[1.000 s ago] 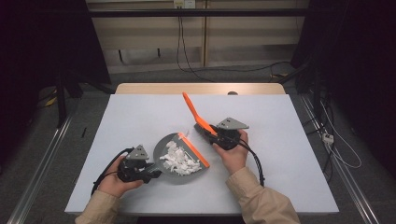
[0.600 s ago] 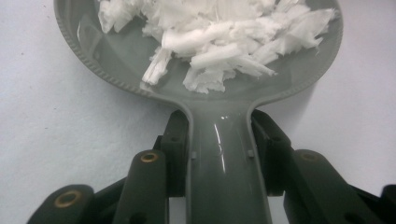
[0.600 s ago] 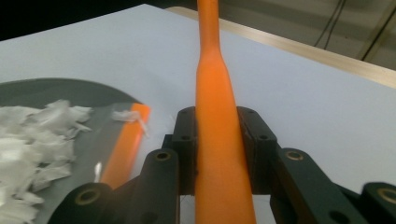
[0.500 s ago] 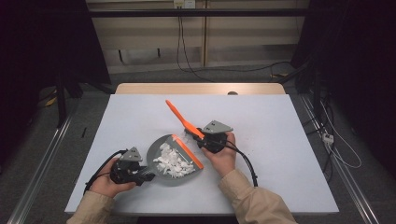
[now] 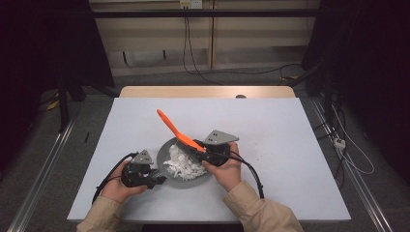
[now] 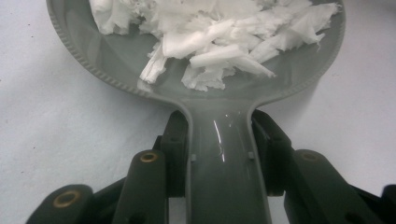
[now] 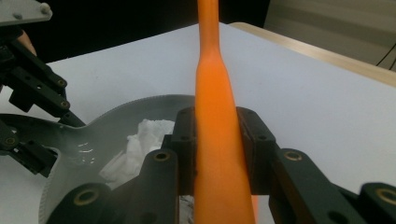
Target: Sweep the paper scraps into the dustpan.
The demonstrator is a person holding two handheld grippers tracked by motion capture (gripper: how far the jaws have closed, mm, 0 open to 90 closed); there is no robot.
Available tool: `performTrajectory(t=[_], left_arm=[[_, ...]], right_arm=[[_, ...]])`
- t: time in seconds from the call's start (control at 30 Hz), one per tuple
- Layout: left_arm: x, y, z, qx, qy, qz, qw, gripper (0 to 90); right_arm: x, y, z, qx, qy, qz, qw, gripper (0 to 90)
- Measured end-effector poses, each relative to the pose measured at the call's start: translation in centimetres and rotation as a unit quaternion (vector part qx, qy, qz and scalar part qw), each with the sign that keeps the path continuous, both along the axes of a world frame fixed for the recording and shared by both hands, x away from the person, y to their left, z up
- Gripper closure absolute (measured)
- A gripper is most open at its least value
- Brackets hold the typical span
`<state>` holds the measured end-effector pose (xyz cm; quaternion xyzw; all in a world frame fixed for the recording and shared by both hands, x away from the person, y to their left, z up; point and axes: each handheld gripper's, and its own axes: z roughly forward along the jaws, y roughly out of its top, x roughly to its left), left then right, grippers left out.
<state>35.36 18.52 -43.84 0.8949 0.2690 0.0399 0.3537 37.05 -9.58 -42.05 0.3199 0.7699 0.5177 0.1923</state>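
A grey dustpan (image 5: 167, 151) lies on the white table near its front, holding a heap of white paper shreds (image 5: 183, 165). My left gripper (image 5: 153, 180) is shut on the dustpan's handle (image 6: 223, 158), one jaw on each side, with the shreds (image 6: 219, 37) just beyond. Over the pan's right rim, my right gripper (image 5: 200, 147) is shut on an orange long-handled tool (image 5: 173, 128), whose handle slants up and to the far left. In the right gripper view the orange tool (image 7: 215, 93) rises between the jaws above the dustpan (image 7: 98, 126). Its working end is hidden.
The white table top (image 5: 290, 145) stretches wide to the right and far side of the pan. A wooden edge (image 5: 208, 92) runs along the back. Black cables trail from both grippers toward the front edge. Metal rails flank the table on the floor.
My right gripper has carried the orange tool leftward, from right of the pan to over its right rim, and the handle now leans further left. The left gripper and dustpan have barely shifted.
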Motion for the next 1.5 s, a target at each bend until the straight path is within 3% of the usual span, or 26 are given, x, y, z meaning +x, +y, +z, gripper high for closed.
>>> performTrajectory(t=[0.17, 0.27, 0.3, 0.33, 0.47, 0.5, 0.63, 0.7, 0.77, 0.87, 0.93, 0.97, 1.0, 1.13, 1.27, 1.3, 1.33, 1.47, 1.5], left_arm=[[-0.5, 0.0, 0.2, -0.005, -0.011, -0.015, 0.9998, 63.0], [-1.0, -0.2, 0.3, -0.012, -0.01, -0.032, 0.9994, 63.0], [-1.2, -0.4, 0.4, 0.0, -0.014, -0.032, 0.9994, 63.0], [-1.2, -0.5, 0.2, -0.012, -0.007, -0.037, 0.9992, 63.0], [-1.4, -1.2, 0.3, -0.007, -0.005, -0.046, 0.9989, 63.0], [-1.4, -1.3, 0.2, -0.014, 0.001, -0.051, 0.9986, 63.0], [-1.6, -1.7, 0.2, -0.009, 0.002, -0.054, 0.9985, 62.9], [-1.5, -1.7, 0.1, -0.006, 0.004, -0.053, 0.9986, 62.9], [-1.5, -1.7, 0.1, -0.003, 0.005, -0.053, 0.9986, 62.9], [-1.4, -1.7, 0.1, -0.003, 0.006, -0.054, 0.9985, 62.9], [-1.4, -1.8, 0.0, -0.001, 0.01, -0.052, 0.9986, 62.9], [-1.4, -1.8, 0.0, -0.002, 0.011, -0.053, 0.9986, 62.8], [-1.4, -1.8, 0.0, -0.002, 0.01, -0.053, 0.9986, 62.8], [-1.3, -2.0, 0.0, 0.003, 0.006, -0.044, 0.999, 62.9], [-1.2, -2.1, 0.0, 0.004, 0.012, -0.048, 0.9988, 62.9], [-1.2, -2.2, 0.0, 0.005, 0.011, -0.049, 0.9987, 62.9], [-1.1, -2.2, 0.1, 0.005, 0.01, -0.048, 0.9988, 62.9], [-1.1, -2.4, -0.1, 0.003, 0.009, -0.041, 0.9991, 62.7], [-1.2, -2.5, -0.1, 0.004, 0.008, -0.04, 0.9991, 62.7]], right_arm=[[-0.2, -2.2, 0.7, 0.021, 0.002, -0.017, 0.9996, 71.4], [-0.5, -3.8, 0.8, 0.019, 0.002, -0.035, 0.9992, 71.4], [-0.5, -4.3, 0.6, 0.022, 0.004, -0.039, 0.999, 71.4], [-0.6, -4.8, 0.5, 0.021, 0.004, -0.045, 0.9988, 71.4], [-1.2, -6.0, -0.5, 0.004, 0.005, -0.066, 0.9978, 71.4], [-1.3, -6.1, -0.8, -0.002, 0.007, -0.069, 0.9976, 71.4], [-1.5, -6.3, -1.9, -0.015, 0.006, -0.072, 0.9973, 71.2], [-1.5, -6.3, -1.7, -0.017, 0.011, -0.071, 0.9973, 70.7], [-1.3, -6.4, -1.4, -0.007, 0.031, -0.067, 0.9972, 67.8], [-0.9, -6.4, -0.6, -0.032, 0.033, -0.071, 0.9964, 60.2], [-0.5, -6.2, -0.5, -0.041, 0.048, -0.068, 0.9957, 63.6], [-0.4, -6.0, -0.6, -0.053, 0.056, -0.07, 0.9946, 70.4], [-0.2, -5.9, -0.8, -0.064, 0.065, -0.072, 0.9932, 71.0], [-0.4, -5.2, -0.8, -0.067, 0.076, -0.073, 0.9922, 71.6], [-1.1, -4.2, -1.0, -0.046, 0.076, -0.08, 0.9928, 71.6], [-1.2, -4.0, -1.0, -0.024, 0.086, -0.082, 0.9926, 71.6], [-1.3, -3.8, -1.0, -0.005, 0.084, -0.08, 0.9932, 71.7], [-1.7, -2.3, -0.8, 0.029, 0.091, -0.05, 0.9941, 71.7], [-1.8, -2.0, -0.7, 0.028, 0.082, -0.048, 0.9951, 71.6]])
